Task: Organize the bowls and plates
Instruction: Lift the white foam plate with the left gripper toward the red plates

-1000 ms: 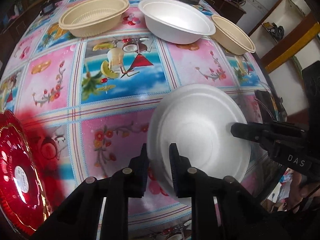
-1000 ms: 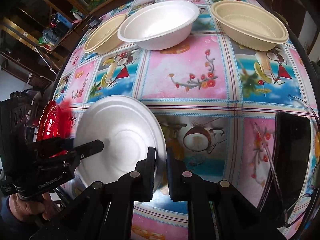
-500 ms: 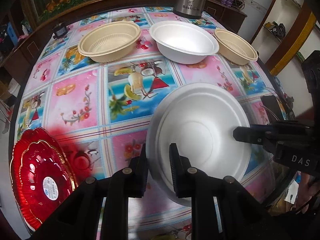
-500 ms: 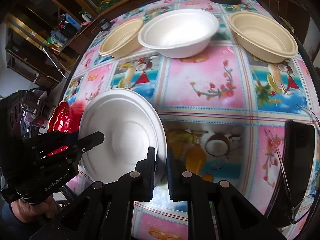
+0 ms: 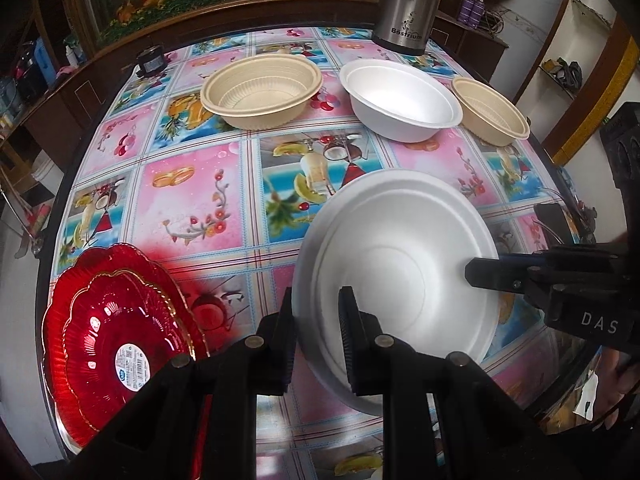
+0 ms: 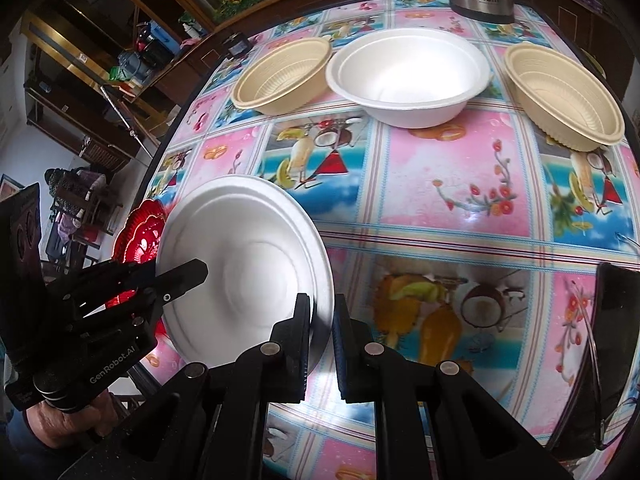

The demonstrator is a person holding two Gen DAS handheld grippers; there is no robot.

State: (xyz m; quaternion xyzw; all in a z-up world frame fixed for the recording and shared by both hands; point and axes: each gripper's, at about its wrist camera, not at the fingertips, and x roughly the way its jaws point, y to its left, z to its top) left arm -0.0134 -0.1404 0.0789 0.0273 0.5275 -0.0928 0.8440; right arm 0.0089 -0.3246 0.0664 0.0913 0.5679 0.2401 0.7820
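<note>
Overhead, both views look down on a round table (image 5: 192, 200) under a pink and blue fruit-print cloth. Along its far side sit 3 bowls in a row: a white bowl (image 5: 400, 100) between 2 beige bowls (image 5: 262, 92), with a steel flask (image 5: 408, 4) behind. A red plate (image 5: 116, 352) lies near the left edge. Held above the cloth, tilted, a white foam plate (image 5: 400, 276) is pinched at opposite rims: left gripper (image 5: 316, 340) and right gripper (image 6: 322, 344), both narrow, clamp it.
</note>
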